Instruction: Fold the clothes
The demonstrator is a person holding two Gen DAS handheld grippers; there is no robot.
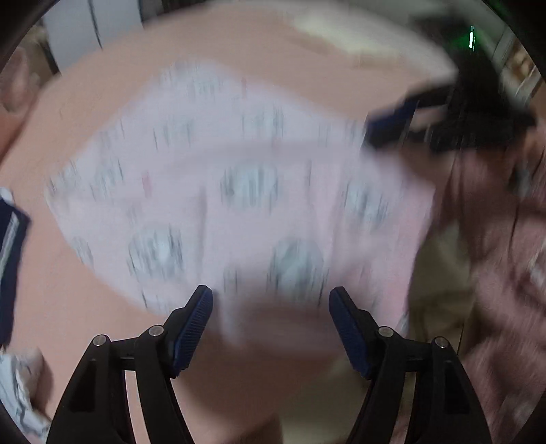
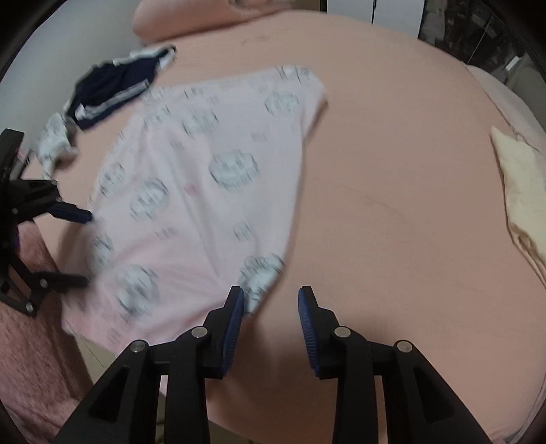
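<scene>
A pale pink garment (image 2: 204,191) printed with round grey motifs lies spread flat on the pink bed sheet (image 2: 392,170). My right gripper (image 2: 271,293) hovers open just past its near right corner; the cloth's corner lies beside the left finger and nothing is between the pads. In the blurred left wrist view the same garment (image 1: 239,191) fills the middle. My left gripper (image 1: 271,295) is open wide above its near edge, the pads clear of the cloth. Each gripper shows in the other's view: the left gripper (image 2: 82,247) at the garment's left side, the right gripper (image 1: 402,133) at the upper right.
A navy garment with white stripes (image 2: 112,88) and a small white printed cloth (image 2: 54,143) lie at the far left of the bed. A cream folded cloth (image 2: 522,191) sits at the right, a pink pillow (image 2: 191,17) at the head. A person's fuzzy pink clothing (image 2: 30,358) is by the near bed edge.
</scene>
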